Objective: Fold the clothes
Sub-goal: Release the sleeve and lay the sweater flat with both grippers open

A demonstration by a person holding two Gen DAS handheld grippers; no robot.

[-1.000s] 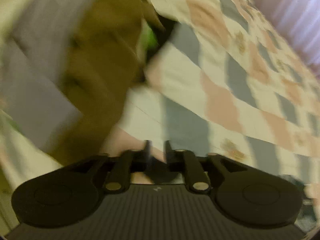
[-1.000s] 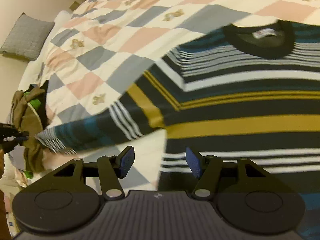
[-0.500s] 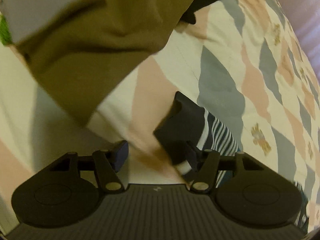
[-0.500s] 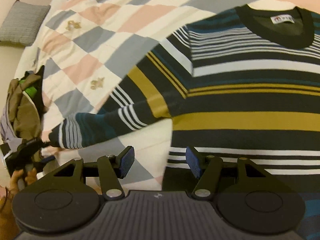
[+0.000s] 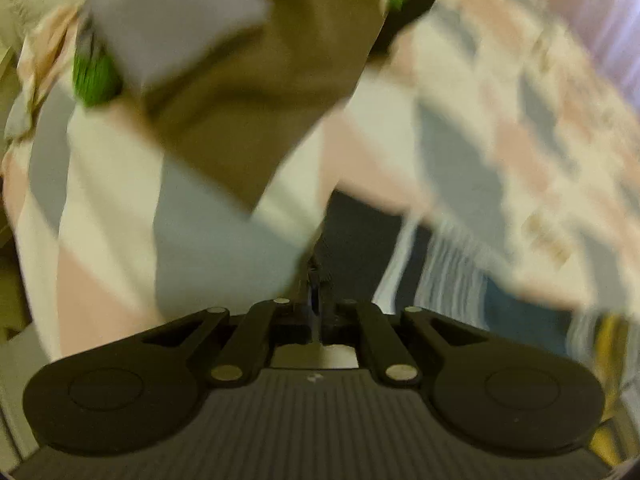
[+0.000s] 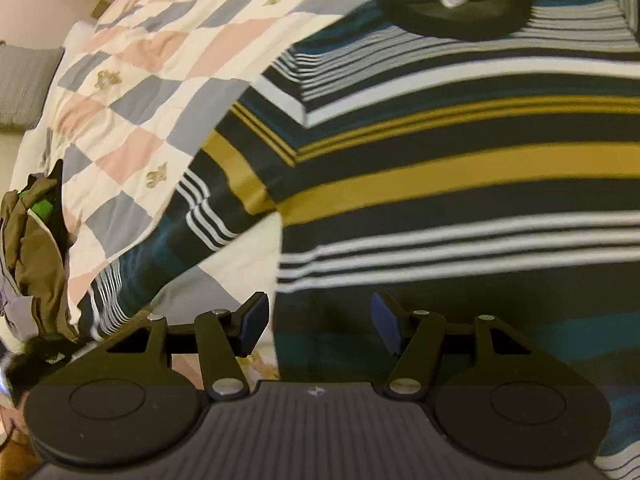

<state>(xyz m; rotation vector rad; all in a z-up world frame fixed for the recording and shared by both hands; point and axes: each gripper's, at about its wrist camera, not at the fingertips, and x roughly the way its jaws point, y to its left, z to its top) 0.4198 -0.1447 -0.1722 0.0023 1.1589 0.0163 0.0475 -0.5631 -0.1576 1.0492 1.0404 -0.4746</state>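
The bed (image 6: 132,92), under its checked quilt of pink, grey and cream, carried everything. Across it lay the striped sweater (image 6: 460,168), spread flat, collar away from the right claw and hem nearest it, so the body's long axis ran straight ahead of that claw. One sleeve (image 6: 188,232) ran out from the shoulder, slanting down toward the person's left, its long axis aimed at a heap of olive and grey clothes (image 6: 36,248) near the bed's edge. The right claw (image 6: 316,326) hovered over the hem with its jaws spread wide and nothing between them, the hem's left corner lying just in front of the gap. The left claw (image 5: 316,300) was the nearer one to the cuff: in its blurred view the jaws stood pressed together, and a dark cuff (image 5: 360,240) with pale stripes beyond it rose directly ahead of the tips. It looked pinched there, though the blur left that unsure. Any fold of the sleeve would, I judged, sweep along that slant back toward the sweater's body.
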